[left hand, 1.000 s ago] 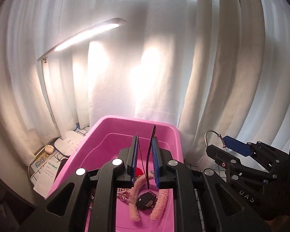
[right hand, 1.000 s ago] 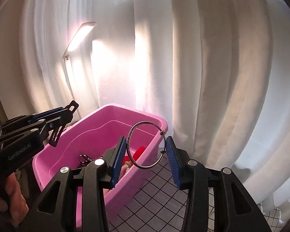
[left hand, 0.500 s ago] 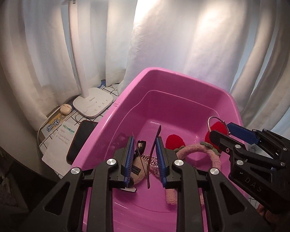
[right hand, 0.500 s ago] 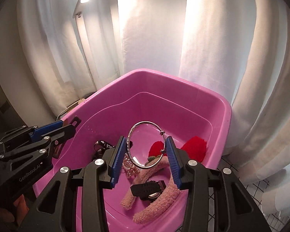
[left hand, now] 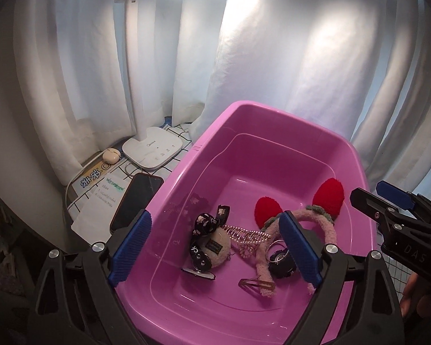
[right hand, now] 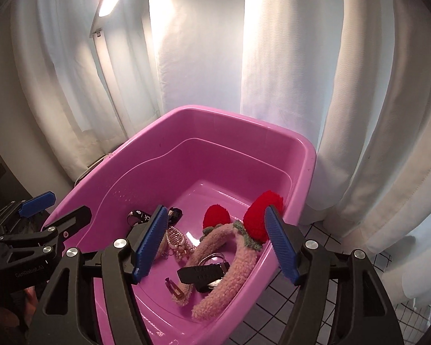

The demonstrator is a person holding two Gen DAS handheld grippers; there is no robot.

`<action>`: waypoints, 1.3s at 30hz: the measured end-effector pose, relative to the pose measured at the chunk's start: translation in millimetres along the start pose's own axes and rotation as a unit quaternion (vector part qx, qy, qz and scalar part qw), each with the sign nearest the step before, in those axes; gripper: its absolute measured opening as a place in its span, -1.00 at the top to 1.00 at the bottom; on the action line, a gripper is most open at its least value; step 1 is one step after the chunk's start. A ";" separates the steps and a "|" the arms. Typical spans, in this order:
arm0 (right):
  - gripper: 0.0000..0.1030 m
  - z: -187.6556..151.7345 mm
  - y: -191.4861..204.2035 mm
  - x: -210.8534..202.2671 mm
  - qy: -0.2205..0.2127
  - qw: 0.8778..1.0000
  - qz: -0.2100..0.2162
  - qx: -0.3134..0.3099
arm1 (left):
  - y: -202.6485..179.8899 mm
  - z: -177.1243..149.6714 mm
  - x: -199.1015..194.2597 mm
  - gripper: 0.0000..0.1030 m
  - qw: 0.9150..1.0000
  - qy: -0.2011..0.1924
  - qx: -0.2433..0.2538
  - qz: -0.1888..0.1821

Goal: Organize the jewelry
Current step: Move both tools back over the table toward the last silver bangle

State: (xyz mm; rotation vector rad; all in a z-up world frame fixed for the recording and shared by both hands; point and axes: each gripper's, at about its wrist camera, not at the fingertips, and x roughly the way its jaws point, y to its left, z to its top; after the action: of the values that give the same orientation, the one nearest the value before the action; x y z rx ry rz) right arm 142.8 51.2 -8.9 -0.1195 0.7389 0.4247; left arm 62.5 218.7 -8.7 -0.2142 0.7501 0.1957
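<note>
A pink plastic tub (left hand: 275,120) (right hand: 215,115) holds the jewelry. Inside lie a fuzzy pink headband with red ears (left hand: 327,195) (right hand: 244,247), a silver bangle (left hand: 274,245) (right hand: 212,258) on a black watch (left hand: 283,266) (right hand: 204,273), a thin hair clip (left hand: 257,283) (right hand: 173,283), a pearl claw clip (left hand: 245,235) (right hand: 176,238) and a black patterned strap with a plush ball (left hand: 204,224). My left gripper (left hand: 215,250) is open and empty above the tub's near left. My right gripper (right hand: 215,241) is open and empty above the tub's near right.
Left of the tub stand a white lamp base (left hand: 152,151), a black phone (left hand: 136,198), papers (left hand: 100,198) and a small earbud case (left hand: 110,155). White curtains (left hand: 273,57) hang behind. A checked cloth (right hand: 316,310) covers the table at the right.
Both grippers have opened. The left let go of the thin hair clip and the right let go of the silver bangle. Both now lie in the tub.
</note>
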 end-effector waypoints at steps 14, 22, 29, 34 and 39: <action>-0.30 -104.5 -176.2 -137.0 -0.056 0.972 -0.175 0.149 | -189.6 -19.9 -64.6 -0.78 0.967 -0.043 0.132 -0.214; -0.30 -183.8 -251.0 -114.1 0.016 0.961 -0.201 0.189 | -295.0 -85.7 -12.2 -0.78 0.946 0.023 0.199 -0.256; -0.29 -215.9 -274.4 -60.1 0.066 0.967 -0.168 0.178 | -327.3 -131.9 83.7 -0.78 0.950 0.107 0.205 -0.208; -0.29 -226.3 -290.4 -24.2 0.091 0.969 -0.149 0.174 | -328.7 -144.2 123.2 -0.78 0.953 0.125 0.200 -0.192; -0.29 -233.6 -296.1 -0.3 0.109 0.972 -0.152 0.141 | -336.7 -151.7 147.1 -0.78 0.949 0.119 0.224 -0.186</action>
State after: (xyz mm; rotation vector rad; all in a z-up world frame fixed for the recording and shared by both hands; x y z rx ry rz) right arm 119.3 -277.0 -193.2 -0.0107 0.9721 0.0113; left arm 153.5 -129.7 -177.2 0.0583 0.9567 -0.3645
